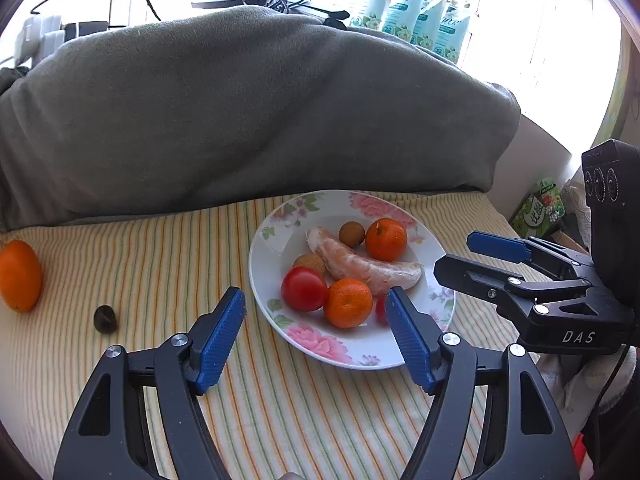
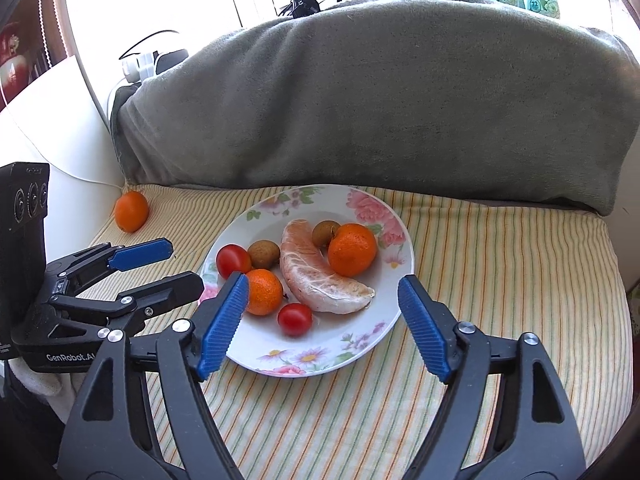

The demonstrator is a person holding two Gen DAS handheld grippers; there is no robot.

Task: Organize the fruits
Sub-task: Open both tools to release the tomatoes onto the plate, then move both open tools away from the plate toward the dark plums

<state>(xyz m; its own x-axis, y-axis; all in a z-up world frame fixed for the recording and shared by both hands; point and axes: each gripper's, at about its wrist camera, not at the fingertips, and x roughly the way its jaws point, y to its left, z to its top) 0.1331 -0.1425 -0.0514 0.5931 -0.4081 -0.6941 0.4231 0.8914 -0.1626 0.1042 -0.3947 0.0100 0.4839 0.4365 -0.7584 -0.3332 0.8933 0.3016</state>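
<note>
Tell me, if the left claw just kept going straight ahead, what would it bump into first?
Probably the plate rim, then the nearer mandarin and tomato. The left gripper is open and aimed there, though depth is hard to judge.

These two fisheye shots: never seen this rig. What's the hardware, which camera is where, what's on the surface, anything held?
No robot: a person holds two black clamp-style grippers with blue finger pads. Each picture comes from a camera on one gripper, looking along its fingers. The left gripper and right gripper are both open and hold nothing. On the striped cloth sits a white floral plate with two mandarins, two red tomatoes, two brown longans and a peeled pomelo segment. Off the plate: a loose orange mandarin and a small dark lump.
</note>
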